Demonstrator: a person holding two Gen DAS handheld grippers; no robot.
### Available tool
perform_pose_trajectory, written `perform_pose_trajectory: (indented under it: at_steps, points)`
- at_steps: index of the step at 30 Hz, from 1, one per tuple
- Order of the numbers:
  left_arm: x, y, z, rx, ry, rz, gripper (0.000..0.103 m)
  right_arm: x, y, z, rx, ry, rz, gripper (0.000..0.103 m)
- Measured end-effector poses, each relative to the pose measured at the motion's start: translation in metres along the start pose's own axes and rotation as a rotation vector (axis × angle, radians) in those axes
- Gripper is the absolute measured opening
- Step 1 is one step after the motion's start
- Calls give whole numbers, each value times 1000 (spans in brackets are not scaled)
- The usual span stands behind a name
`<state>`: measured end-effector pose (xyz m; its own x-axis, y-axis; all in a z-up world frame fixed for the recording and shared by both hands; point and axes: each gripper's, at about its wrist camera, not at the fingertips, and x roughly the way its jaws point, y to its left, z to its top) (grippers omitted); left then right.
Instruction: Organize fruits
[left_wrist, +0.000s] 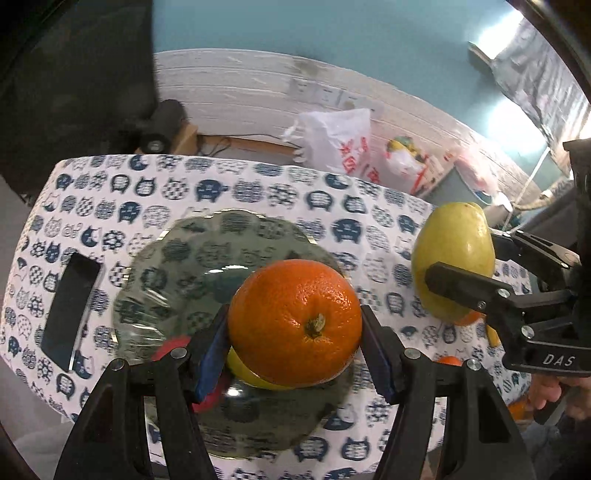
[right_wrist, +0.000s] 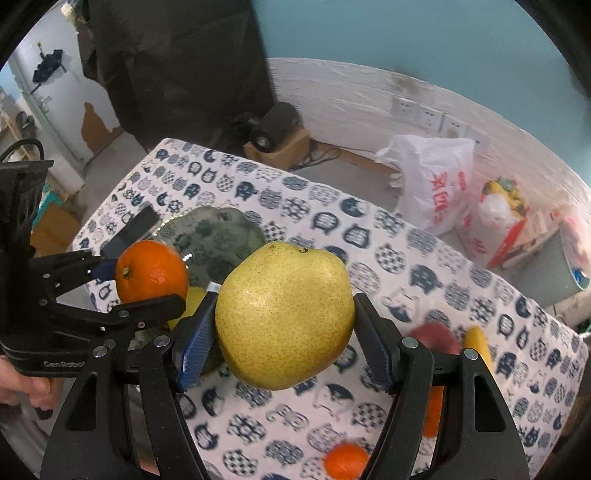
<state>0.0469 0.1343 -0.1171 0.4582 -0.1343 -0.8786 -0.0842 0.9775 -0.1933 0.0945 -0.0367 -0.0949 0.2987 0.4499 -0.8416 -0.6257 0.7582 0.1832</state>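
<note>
Orange (left_wrist: 294, 323) sits clamped in the left gripper (left_wrist: 294, 332) above the glass plate (left_wrist: 177, 258). The right gripper (right_wrist: 284, 325) clasps a pear (right_wrist: 284, 317) over open tablecloth (right_wrist: 406, 240), centre frame.

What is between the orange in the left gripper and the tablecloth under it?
In the left wrist view, the glass plate lies under the orange, with a yellow fruit and a red fruit on it, over the tablecloth.

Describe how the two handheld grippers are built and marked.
Both are black plastic frames with silver screws at the joints. The left gripper and the right gripper each have two fingers lined with blue textured pads. White lettering marks the bodies: "GenRobot" on the left one, "DAS" on the right one.
</note>
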Motion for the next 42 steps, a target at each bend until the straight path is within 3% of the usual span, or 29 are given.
perform_pose_trajectory:
  at_steps: [12,15,18,21,28,42]
  points:
    - [21,54,-2,-84,35,57,67,46,30,17,-33,46,37,72]
    - [31,61,3,-124,105,71,67,58,33,23,-4,86,27,72]
    - [39,60,18,-210,145,36,67,60,33,29,47,84,69,72]
    - [40,58,25,-168,104,88,67,59,23,31,63,76,70,72]
    - [37,85,14,-207,77,137,67,69,13,28,75,100,72,72]
    - [51,93,3,-166,106,110,67,107,42,22,-36,153,26,72]
